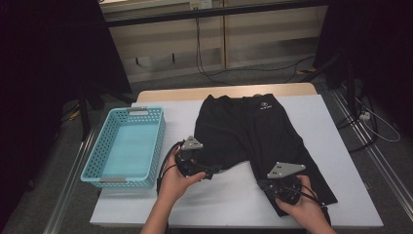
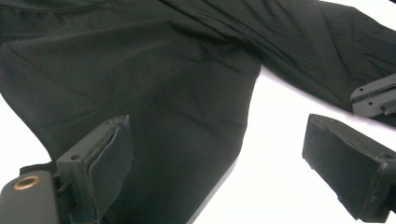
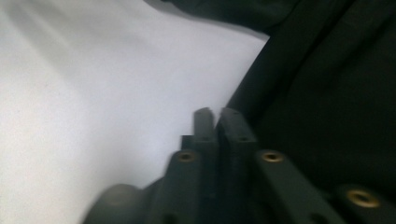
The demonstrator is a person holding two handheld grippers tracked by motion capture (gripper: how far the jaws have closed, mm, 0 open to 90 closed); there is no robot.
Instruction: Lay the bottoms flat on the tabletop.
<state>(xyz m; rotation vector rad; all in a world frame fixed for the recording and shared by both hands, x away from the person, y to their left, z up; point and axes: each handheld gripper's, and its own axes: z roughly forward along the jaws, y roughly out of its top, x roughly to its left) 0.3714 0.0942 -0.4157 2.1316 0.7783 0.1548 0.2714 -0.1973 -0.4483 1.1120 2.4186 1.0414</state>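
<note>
My left gripper [image 2: 210, 154] is wide open over one leg of the black shorts [image 1: 253, 131] lying flat on the desk [image 1: 341, 195], and my right gripper [image 3: 215, 116] is pinched shut beside the other leg, so it might miss the cloth.

A light blue perforated basket [image 1: 127, 146] sits at about nine o'clock on the white table [image 1: 336, 146], its long side running toward twelve, with a grey handle at each short end. Beyond the table's far wooden edge, toward twelve o'clock, black cables [image 1: 243, 70] trail over the grey floor [image 1: 185, 83] below pale wall panels [image 1: 272, 34].
</note>
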